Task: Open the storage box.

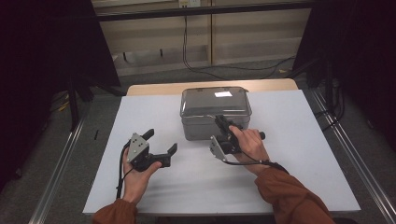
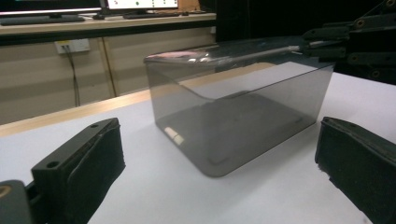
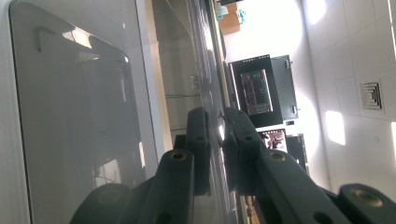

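Observation:
A smoky see-through plastic box (image 1: 215,122) stands on the white table top (image 1: 289,154), closed over by a matching lid (image 1: 215,100). My right gripper (image 1: 222,122) is at the box's near side, shut on the lid's front edge. In the right gripper view the thin lid edge (image 3: 205,70) runs between the pressed jaws of my right gripper (image 3: 218,135). My left gripper (image 1: 162,141) hovers left of the box, open and holding nothing. The left gripper view has the box (image 2: 233,116) ahead between the wide pads of my left gripper (image 2: 224,158), and the lid (image 2: 224,50) looks slightly raised toward the right gripper (image 2: 327,42).
The white sheet ends near me at the front edge (image 1: 219,212), and a wooden strip (image 1: 159,88) shows behind it. Metal rails (image 1: 60,163) run along both sides on the floor. Cables (image 1: 196,60) lie behind the table, and dark curtains hang left and right.

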The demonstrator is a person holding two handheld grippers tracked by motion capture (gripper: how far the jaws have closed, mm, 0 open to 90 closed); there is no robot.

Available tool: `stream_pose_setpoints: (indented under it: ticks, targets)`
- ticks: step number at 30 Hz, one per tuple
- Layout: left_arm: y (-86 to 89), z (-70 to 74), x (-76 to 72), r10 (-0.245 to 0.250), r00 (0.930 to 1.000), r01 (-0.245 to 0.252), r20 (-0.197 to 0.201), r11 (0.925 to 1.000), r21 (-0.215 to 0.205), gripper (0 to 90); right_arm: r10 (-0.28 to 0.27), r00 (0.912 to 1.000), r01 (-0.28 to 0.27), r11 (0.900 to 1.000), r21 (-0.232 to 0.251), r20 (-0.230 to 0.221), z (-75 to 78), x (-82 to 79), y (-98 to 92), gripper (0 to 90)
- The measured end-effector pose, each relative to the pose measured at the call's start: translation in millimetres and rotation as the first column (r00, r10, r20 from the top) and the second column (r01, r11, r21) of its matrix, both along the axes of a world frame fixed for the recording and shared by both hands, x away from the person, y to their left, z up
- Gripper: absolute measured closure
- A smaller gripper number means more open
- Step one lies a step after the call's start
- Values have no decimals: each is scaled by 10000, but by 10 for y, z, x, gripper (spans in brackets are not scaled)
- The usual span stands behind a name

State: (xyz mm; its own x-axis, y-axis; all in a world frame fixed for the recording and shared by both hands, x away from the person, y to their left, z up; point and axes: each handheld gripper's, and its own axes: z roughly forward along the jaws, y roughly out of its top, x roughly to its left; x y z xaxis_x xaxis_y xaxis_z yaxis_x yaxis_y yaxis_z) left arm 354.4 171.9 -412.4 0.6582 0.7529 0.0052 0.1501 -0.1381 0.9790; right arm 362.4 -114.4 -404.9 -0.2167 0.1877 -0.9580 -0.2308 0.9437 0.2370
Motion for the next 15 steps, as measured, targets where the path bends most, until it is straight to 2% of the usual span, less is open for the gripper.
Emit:
stream_pose_setpoints:
  ticks: [3, 6, 9, 12, 15]
  targets:
    - [-45, 28, 43, -8, 9998, 6, 187, 10000, 95, 9, 4, 10000, -4, 10000, -36, 43, 1, -1, 3, 812]
    - [-72, 43, 86, -224, 9997, 223, 139, 9997, 120, 14, -32, 10000, 32, 10000, 68, 52, 9, 0, -3, 812]
    - [-104, 51, 131, -277, 9996, 277, 82, 9996, -45, 17, 1, 10000, -1, 10000, 49, 77, 32, 6, -6, 815]
    - [-144, 90, 167, -371, 9992, 368, 140, 9991, 209, 17, -6, 9999, 6, 10000, 67, 112, 56, 12, -7, 817]
    - [-193, 127, 217, -563, 9981, 556, 266, 9982, 240, 24, 4, 9999, -5, 10000, 81, 113, 70, 18, -5, 816]
